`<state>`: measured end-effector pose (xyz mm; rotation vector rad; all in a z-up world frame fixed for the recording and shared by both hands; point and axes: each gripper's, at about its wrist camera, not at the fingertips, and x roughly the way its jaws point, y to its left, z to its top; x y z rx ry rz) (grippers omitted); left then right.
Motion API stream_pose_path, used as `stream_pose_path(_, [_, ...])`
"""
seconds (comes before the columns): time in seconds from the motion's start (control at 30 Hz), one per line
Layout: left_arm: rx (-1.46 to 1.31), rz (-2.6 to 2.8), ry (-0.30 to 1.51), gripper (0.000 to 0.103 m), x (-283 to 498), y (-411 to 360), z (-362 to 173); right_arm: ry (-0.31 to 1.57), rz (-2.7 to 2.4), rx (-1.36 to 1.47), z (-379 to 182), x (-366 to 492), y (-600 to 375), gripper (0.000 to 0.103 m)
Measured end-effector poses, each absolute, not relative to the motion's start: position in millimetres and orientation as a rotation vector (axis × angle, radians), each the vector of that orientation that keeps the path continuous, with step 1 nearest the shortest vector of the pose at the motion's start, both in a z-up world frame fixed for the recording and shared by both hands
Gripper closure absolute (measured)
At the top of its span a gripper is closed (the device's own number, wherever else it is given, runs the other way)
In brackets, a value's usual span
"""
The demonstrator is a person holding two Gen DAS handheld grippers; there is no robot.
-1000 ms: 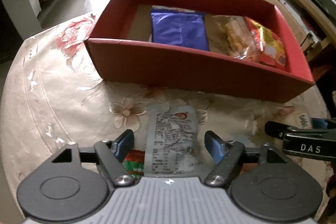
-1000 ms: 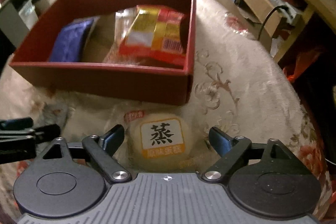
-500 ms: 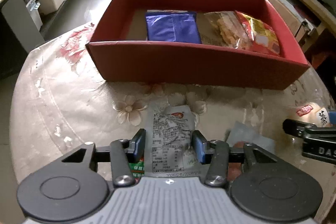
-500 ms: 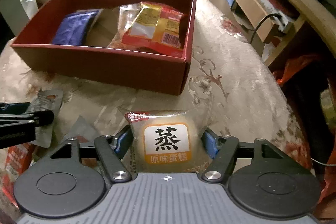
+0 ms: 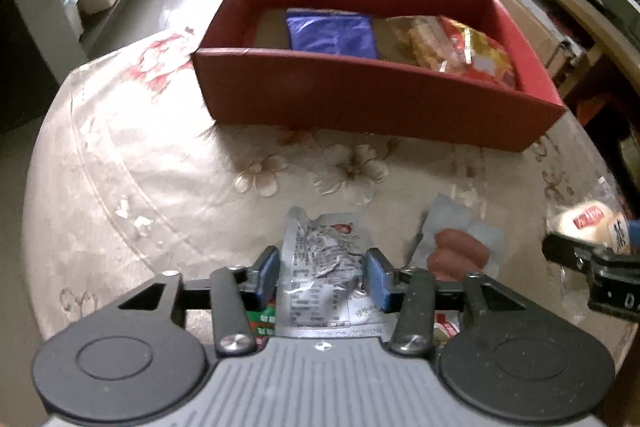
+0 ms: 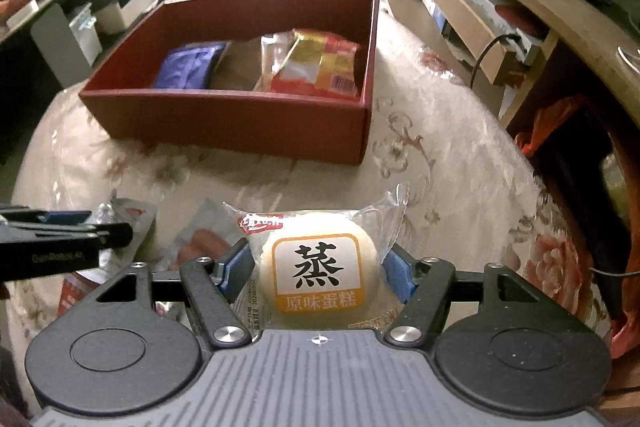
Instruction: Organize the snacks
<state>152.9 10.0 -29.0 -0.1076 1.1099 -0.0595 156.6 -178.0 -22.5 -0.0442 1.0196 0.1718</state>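
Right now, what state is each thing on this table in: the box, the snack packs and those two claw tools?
Red box: open-topped, partly filled.
Blue packet: lying flat in the box.
Red and yellow bag: leaning in the box.
Steamed cake: sealed, clamped in the right gripper.
Silver packet: crinkled, between the left gripper pads, jaws opening.
Sausage pack: sealed, on the tablecloth.

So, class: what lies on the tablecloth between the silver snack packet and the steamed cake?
A clear pack of sausages lies between the silver snack packet and the steamed cake; both wrist views show it.
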Motion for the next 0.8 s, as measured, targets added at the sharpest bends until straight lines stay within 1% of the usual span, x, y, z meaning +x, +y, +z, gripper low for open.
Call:
stream_pose_path(0.03, [-0.112,-0.060,1.112,0.038,153,10,-31,1.027,0.171,-0.047,-24,157,-178,0.029])
stream_pose_path(0.07, [-0.112,-0.052,1.114,0.034,155,10,-33,1.034,0.169,-0.048,-25,156,-178,0.029])
stream_pose_path(0.17, [-0.098,-0.054,1.122,0.026,158,6,-38,1.039,0.166,-0.045,-26,158,-179,0.028])
stream_pose_path(0.23, [-0.072,-0.056,1.132,0.023,159,1,-44,1.037,0.169,-0.039,-26,158,-179,0.028])
stream_pose_path(0.33, [-0.025,-0.037,1.124,0.025,157,-5,-48,1.041,0.170,-0.043,-27,160,-178,0.028])
stream_pose_path(0.4, [-0.001,-0.032,1.114,0.035,154,-7,-48,1.049,0.170,-0.050,-29,161,-178,0.028])
stream_pose_path(0.43, [0.002,-0.029,1.110,0.045,153,-7,-46,1.051,0.170,-0.052,-29,161,-177,0.028])
stream_pose_path(0.6, [-0.013,-0.034,1.111,0.046,147,-5,-41,1.040,0.171,-0.048,-27,160,-177,0.028])
stream_pose_path(0.8, [-0.010,-0.037,1.056,0.046,135,-5,-20,0.995,0.182,-0.032,-16,152,-175,0.028])
